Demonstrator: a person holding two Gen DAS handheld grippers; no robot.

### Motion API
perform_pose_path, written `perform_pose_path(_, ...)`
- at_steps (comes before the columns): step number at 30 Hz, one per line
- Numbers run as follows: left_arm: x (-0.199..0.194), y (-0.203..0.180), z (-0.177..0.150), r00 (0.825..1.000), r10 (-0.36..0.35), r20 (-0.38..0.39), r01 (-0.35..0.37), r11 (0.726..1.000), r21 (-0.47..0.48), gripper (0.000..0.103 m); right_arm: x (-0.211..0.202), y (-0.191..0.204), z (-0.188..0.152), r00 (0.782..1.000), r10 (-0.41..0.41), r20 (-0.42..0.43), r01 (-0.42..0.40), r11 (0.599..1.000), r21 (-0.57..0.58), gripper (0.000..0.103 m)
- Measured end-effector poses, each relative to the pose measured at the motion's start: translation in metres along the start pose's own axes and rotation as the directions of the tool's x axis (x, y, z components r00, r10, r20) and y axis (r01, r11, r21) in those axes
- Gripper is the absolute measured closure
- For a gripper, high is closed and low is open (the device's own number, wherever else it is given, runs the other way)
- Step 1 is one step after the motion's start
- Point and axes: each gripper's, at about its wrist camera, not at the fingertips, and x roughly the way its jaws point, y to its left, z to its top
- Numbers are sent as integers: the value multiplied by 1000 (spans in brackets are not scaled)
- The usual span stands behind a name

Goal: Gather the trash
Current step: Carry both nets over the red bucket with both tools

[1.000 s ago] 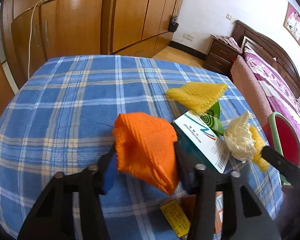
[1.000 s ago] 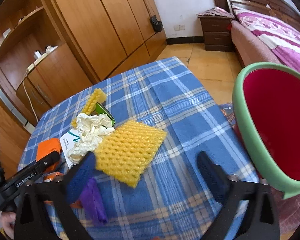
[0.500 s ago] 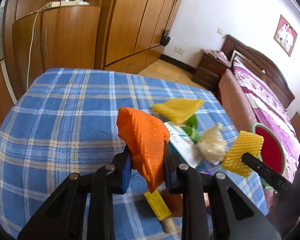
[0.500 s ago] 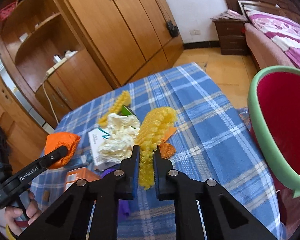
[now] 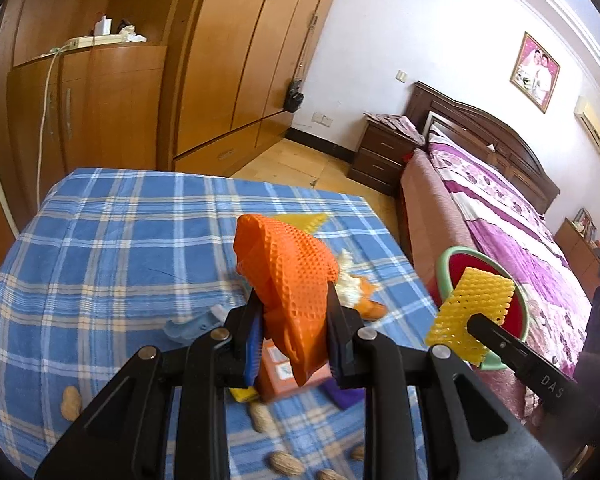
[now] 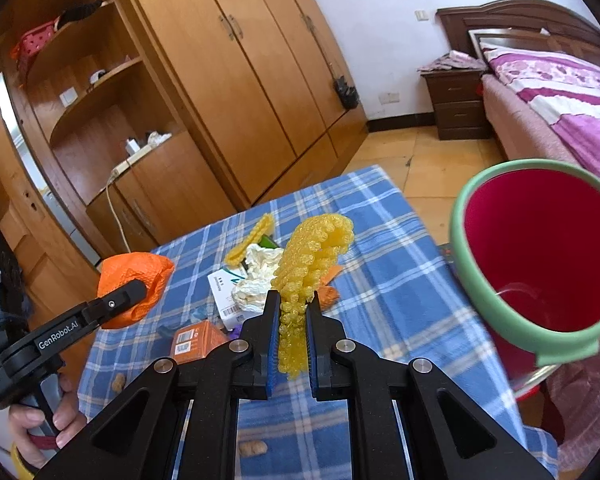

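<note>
- While both pieces are being carried above the table (image 5: 100, 240), the orange foam net (image 5: 288, 276) is being clamped by the left gripper (image 5: 292, 340) and the yellow foam net (image 6: 300, 280) is being pinched flat by the right gripper (image 6: 293, 336)
- Both nets are being held short of the red bin (image 6: 540, 248), which is standing beside the table edge, near the bed (image 5: 500, 208)
- Soft foam is likely being gripped by little: a net could be slipped loose or caught on the green rim and dropped to the floor
- Tissue (image 6: 256, 276), a white box (image 6: 226, 300), an orange box (image 6: 196, 338), another yellow net (image 6: 252, 236) and peanuts (image 5: 71, 402) are being left on the cloth; none is blocking the way
</note>
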Motion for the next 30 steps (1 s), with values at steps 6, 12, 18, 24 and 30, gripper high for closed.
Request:
perform_pose_path(6,-2,-24,-2,1000,-27,-6,27,999,33,76,-26,-13,1,998,-21,52,20,1000,19,91)
perform_pose_path(12,4,-50,-4,998,-53,-26,55,996,69,76,-45,-28,3,996,-65,67,62,997,54,91)
perform_pose_path(18,15,-85,-5,995,-91,-50,96,989,114,76,-63,-52,5,990,-103,95,94,991,95,91)
perform_pose_path(24,34,-119,-9,989,-118,-92,132,979,155,76,-73,-84,5,983,-152,105,135,978,157,91)
perform_pose_path(30,57,-150,-15,981,-137,-138,163,967,198,76,-77,-116,6,973,-208,103,183,960,211,91)
